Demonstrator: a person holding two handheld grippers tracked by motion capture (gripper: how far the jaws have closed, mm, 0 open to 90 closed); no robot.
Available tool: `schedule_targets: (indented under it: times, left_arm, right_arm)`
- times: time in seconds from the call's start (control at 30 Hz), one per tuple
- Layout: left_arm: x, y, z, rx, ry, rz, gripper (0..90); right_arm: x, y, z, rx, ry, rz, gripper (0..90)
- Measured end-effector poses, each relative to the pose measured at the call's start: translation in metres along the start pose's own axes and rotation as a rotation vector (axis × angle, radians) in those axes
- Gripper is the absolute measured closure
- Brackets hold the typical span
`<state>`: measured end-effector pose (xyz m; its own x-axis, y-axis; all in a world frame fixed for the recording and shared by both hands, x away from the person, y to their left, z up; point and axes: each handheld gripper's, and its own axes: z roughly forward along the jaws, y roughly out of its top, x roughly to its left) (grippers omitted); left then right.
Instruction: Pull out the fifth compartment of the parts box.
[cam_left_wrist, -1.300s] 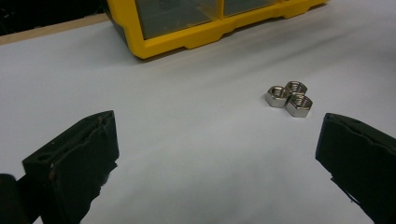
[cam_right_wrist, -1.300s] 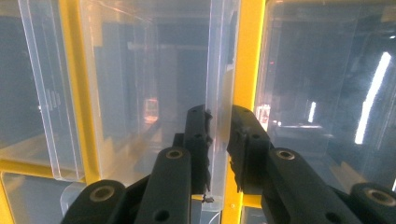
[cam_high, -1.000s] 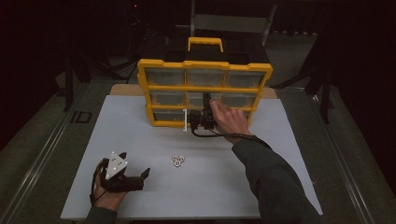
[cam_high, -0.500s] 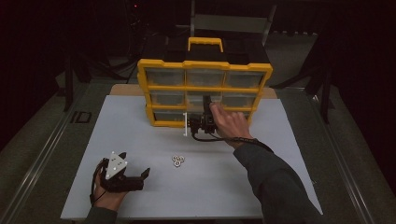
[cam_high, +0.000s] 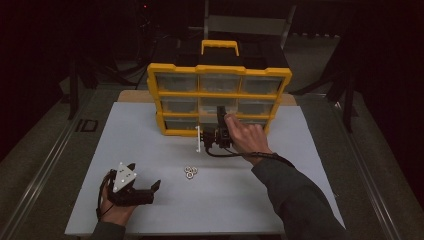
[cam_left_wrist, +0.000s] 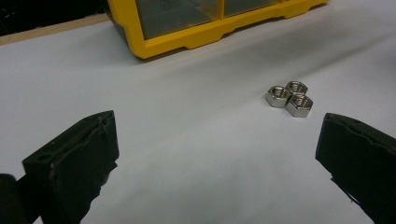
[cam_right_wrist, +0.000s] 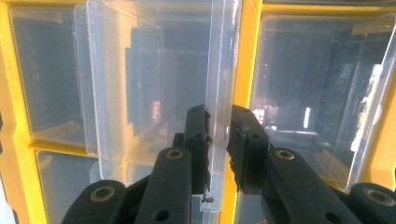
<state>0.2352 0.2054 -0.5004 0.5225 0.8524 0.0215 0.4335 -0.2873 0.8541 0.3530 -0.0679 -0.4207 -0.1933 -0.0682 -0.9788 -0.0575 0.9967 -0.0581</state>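
Note:
A yellow organizer (cam_high: 173, 93) with clear drawers stands upright at the back of the white table. My right gripper (cam_high: 206, 140) is at its bottom row, shut on the thin clear wall of a drawer (cam_high: 199, 138) that sticks out of the frame. In the right gripper view both pads (cam_right_wrist: 198, 130) pinch that clear drawer wall (cam_right_wrist: 154, 93) beside a yellow divider (cam_right_wrist: 243, 70). Three steel hex nuts (cam_high: 190, 172) lie together mid-table. My left gripper (cam_high: 144, 176) rests at the front left, open, with the nuts (cam_left_wrist: 289, 97) ahead of its jaws and apart from them.
The white table (cam_high: 310, 165) has bare surface around the nuts and to the right of the sleeve. The organizer's yellow carry handle (cam_high: 219, 46) rises at the back. Dark floor and metal rails (cam_high: 45, 165) flank the table.
The right hand and the clear drawer have come slightly toward the front of the table, away from the organizer. The left gripper and the nuts have kept still.

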Motion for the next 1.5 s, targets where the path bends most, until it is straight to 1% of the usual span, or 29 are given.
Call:
schedule_targets:
  times: [0.03,0.23,0.33,0.57,0.87,1.1,1.13,1.27,1.3,1.5]
  left_arm:
    - [0.000,0.000,0.000,0.000,0.000,0.000,0.0]
    - [0.000,0.000,0.000,0.000,0.000,0.000,0.0]
    - [0.000,0.000,0.000,0.000,-0.001,0.000,0.0]
    - [0.000,0.000,0.000,-0.001,0.000,0.001,0.0]
    - [0.000,0.000,0.000,-0.002,0.001,0.001,0.0]
    - [0.000,0.000,0.000,-0.001,0.000,-0.002,0.0]
    - [0.000,0.000,0.000,-0.001,0.000,-0.002,0.0]
    - [0.000,0.000,0.000,-0.002,0.000,-0.004,0.0]
    - [0.000,0.000,0.000,-0.002,0.000,-0.004,0.0]
    - [0.000,0.000,0.000,0.000,-0.001,-0.005,0.0]
  right_arm:
    - [0.001,0.000,-0.002,-0.009,-0.006,0.000,77.9]
    - [0.002,-0.001,-0.008,-0.014,-0.006,-0.002,77.9]
    - [0.003,0.000,-0.014,-0.015,-0.006,-0.007,77.9]
    - [0.006,-0.001,-0.019,-0.022,-0.009,-0.007,77.8]
    - [0.009,-0.002,-0.030,-0.038,-0.013,-0.011,77.7]
    - [0.010,-0.004,-0.033,-0.040,-0.009,-0.011,77.6]
    - [0.010,-0.004,-0.034,-0.039,-0.008,-0.006,77.6]
    - [0.011,-0.004,-0.036,-0.042,-0.009,-0.004,77.6]
    - [0.012,-0.005,-0.037,-0.050,-0.013,-0.002,77.6]
    - [0.012,-0.005,-0.038,-0.049,-0.016,-0.005,77.6]
